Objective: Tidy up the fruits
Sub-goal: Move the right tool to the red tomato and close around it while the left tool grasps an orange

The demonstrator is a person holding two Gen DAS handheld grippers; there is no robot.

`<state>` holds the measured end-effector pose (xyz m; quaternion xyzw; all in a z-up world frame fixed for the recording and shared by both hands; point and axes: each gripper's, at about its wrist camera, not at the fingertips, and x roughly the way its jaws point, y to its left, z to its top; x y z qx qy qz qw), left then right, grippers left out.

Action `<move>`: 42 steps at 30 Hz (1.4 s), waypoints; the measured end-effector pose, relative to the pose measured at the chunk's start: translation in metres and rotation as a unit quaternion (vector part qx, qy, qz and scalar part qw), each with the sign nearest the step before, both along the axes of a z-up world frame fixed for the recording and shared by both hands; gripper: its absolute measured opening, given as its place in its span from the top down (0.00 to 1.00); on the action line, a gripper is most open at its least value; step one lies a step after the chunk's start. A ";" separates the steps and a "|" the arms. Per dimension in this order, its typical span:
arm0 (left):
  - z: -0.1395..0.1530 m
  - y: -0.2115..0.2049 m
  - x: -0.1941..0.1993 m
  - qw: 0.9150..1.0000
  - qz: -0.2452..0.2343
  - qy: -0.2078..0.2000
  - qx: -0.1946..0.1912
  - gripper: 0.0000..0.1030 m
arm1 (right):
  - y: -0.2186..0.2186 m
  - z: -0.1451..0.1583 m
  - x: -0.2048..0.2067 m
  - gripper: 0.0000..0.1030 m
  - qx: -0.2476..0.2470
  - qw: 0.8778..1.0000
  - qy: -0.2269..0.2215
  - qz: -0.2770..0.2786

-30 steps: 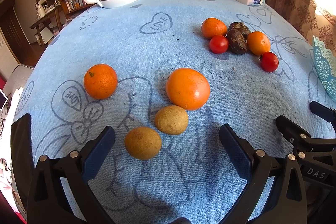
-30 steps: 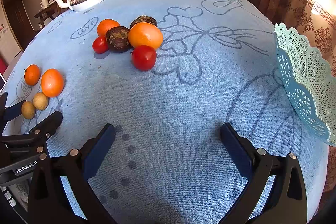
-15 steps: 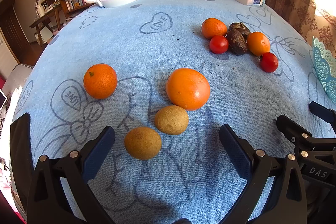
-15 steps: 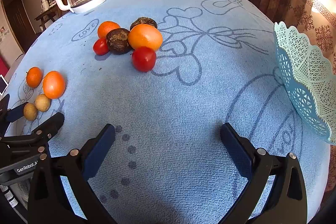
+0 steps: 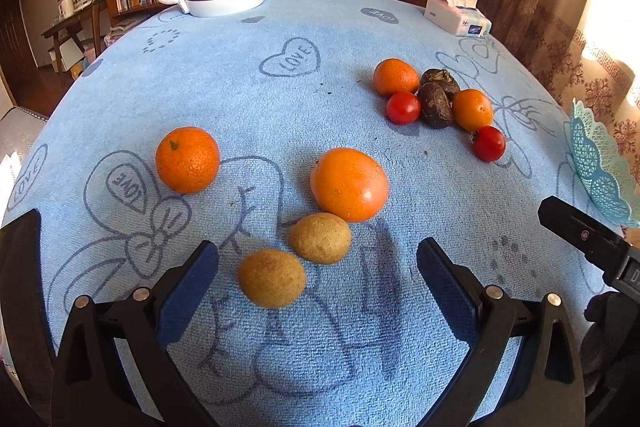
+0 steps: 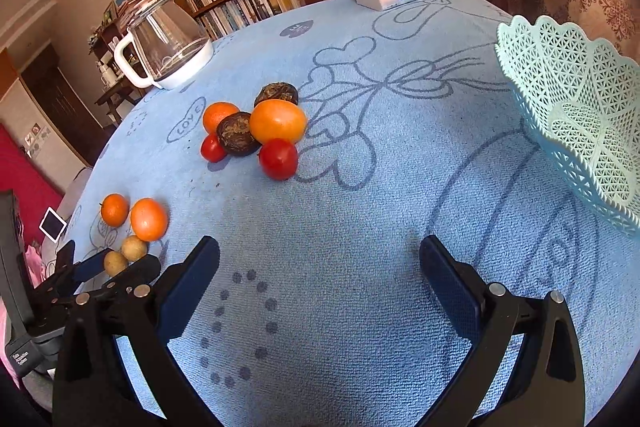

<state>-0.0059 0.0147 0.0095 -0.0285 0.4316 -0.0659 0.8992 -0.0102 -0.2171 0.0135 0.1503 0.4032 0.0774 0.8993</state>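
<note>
Right claw [image 6: 319, 275] lifted; basket [image 6: 576, 115] near table-edge.

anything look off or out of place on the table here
Nothing is spilled or damaged. The fruit just lies loose on the blue cloth in two clusters, while the lattice basket at the edge holds none. The two dark fruits look wrinkled. The glass kettle stands upright.

The right gripper [image 6: 318, 269] hangs with jaws wide apart over bare blue tablecloth [image 6: 360, 227]. A teal lattice basket [image 6: 576, 115] sits at the right edge. 6 fruits cluster ahead, 2 tomatoes [image 6: 278, 159] among them; the left gripper [image 6: 116, 267] brackets 2 tan fruits [image 6: 124, 255]
</note>
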 end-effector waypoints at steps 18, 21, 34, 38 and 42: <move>0.056 0.057 0.000 0.992 0.066 -0.108 0.029 0.05 | 0.012 0.077 -0.046 0.02 -0.067 0.980 -0.183 -0.033; 0.054 0.062 0.004 0.992 0.073 -0.100 0.030 0.05 | 0.013 0.083 -0.044 0.02 -0.063 0.979 -0.192 -0.034; 0.031 0.061 0.024 0.993 0.080 -0.076 0.041 0.08 | 0.025 0.074 -0.012 0.02 -0.054 0.984 -0.166 -0.024; 0.021 0.063 0.033 0.994 0.081 -0.056 0.038 0.14 | 0.029 0.060 -0.004 0.02 -0.057 0.987 -0.146 -0.018; 0.016 0.066 0.037 0.995 0.081 -0.045 0.032 0.18 | 0.031 0.049 0.001 0.02 -0.058 0.990 -0.130 -0.015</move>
